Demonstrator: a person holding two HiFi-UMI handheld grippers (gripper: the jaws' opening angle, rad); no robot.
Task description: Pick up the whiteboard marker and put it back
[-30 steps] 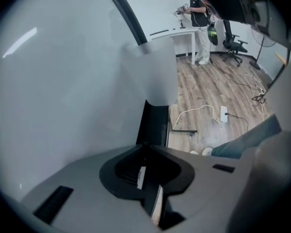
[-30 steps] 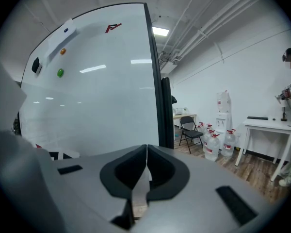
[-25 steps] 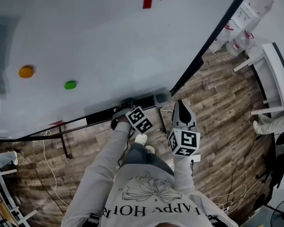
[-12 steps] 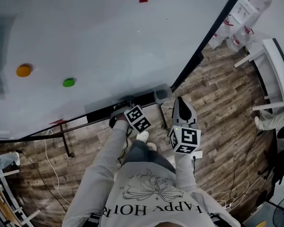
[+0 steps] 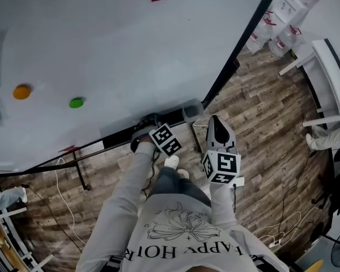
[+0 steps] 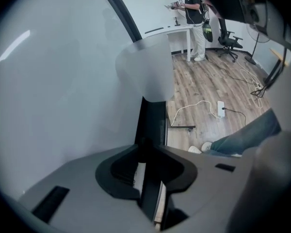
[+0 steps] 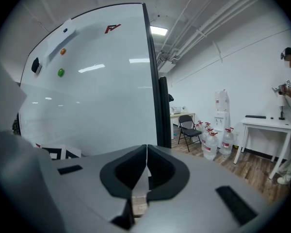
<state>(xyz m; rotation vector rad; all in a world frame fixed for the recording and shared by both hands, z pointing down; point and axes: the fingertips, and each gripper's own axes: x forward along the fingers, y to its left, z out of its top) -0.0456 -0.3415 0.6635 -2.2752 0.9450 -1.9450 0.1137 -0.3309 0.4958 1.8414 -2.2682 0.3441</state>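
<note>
Your left gripper jaws clamped narrow on dark marker; long axis along tray, toward upper centre; right gripper jaws closed, empty, farther off.

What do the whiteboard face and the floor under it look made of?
Whiteboard: smooth glossy white panel, probably coated steel or melamine; bright reflections streak across it. Floor: matte wood-look planks with grain and seams; real wood or laminate unclear.
</note>
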